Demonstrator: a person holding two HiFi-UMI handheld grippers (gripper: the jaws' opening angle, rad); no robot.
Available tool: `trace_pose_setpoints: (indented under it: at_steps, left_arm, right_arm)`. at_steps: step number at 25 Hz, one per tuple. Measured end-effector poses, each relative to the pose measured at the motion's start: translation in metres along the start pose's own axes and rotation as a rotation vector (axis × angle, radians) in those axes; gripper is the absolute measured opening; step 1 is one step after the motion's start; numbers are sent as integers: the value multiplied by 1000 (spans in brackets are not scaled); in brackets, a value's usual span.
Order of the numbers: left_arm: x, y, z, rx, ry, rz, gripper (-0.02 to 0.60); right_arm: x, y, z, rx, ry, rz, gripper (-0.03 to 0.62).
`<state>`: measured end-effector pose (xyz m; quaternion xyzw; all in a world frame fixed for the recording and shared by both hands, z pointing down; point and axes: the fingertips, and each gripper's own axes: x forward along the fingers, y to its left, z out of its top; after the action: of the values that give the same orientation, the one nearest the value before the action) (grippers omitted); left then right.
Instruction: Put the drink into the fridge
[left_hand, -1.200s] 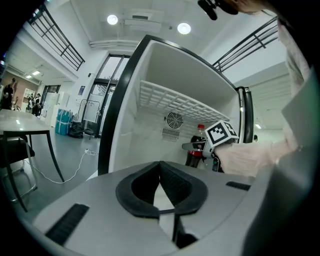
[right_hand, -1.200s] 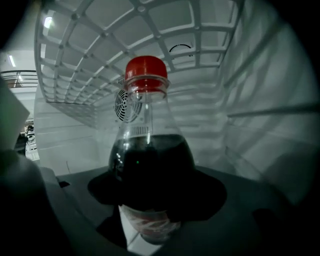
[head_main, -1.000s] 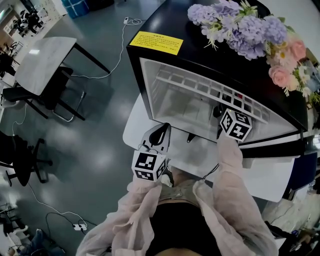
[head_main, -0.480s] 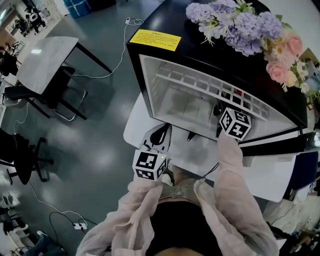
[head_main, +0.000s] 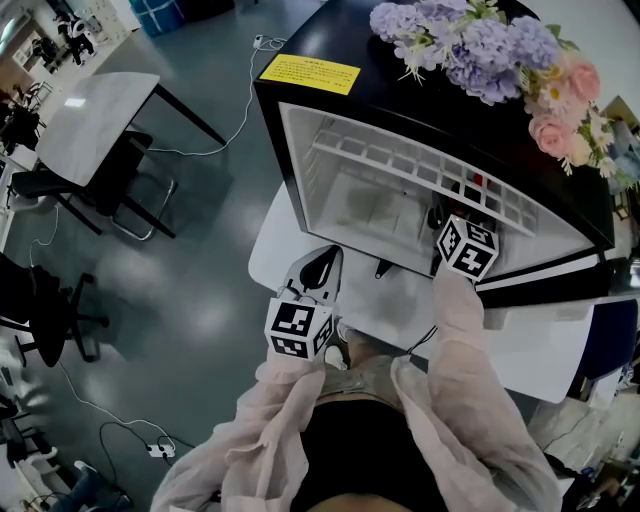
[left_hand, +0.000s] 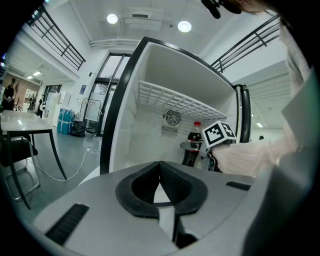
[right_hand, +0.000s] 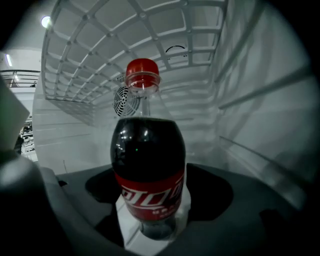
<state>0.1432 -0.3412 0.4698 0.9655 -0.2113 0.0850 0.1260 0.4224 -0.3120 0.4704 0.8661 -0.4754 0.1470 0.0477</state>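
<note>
From the head view, the small black fridge (head_main: 300, 105) stands open on a white table (head_main: 268, 250), with a bunch of purple and pink flowers (head_main: 480, 45) and a yellow label (head_main: 309, 72) on its top; the left gripper (head_main: 322, 266) is held over the table's edge just outside the fridge's opening, and the right gripper (head_main: 436, 216) reaches into the white compartment at its right side, under the wire shelf (head_main: 400, 165). In the left gripper view, that gripper's jaws are closed tip to tip with nothing between them; beyond them, the cola bottle (left_hand: 191, 150) stands upright on the fridge floor at the right of the compartment, just beside the right gripper's marker cube (left_hand: 219, 134), with a round fan grille (left_hand: 173, 118) on the back wall behind. In the right gripper view, the bottle, with its red cap (right_hand: 142, 70) and red label, stands upright between the jaws; these have just been opening and now sit wide, with a gap on each side of the bottle, so the pads do not press on it.
</note>
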Motion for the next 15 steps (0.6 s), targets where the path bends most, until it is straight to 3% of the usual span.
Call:
trace_pose_setpoints:
  at_steps: [15]
  left_arm:
    - [-20, -11, -4, 18, -17, -8, 12]
  right_arm:
    - [-29, 9, -2, -11, -25, -12, 359]
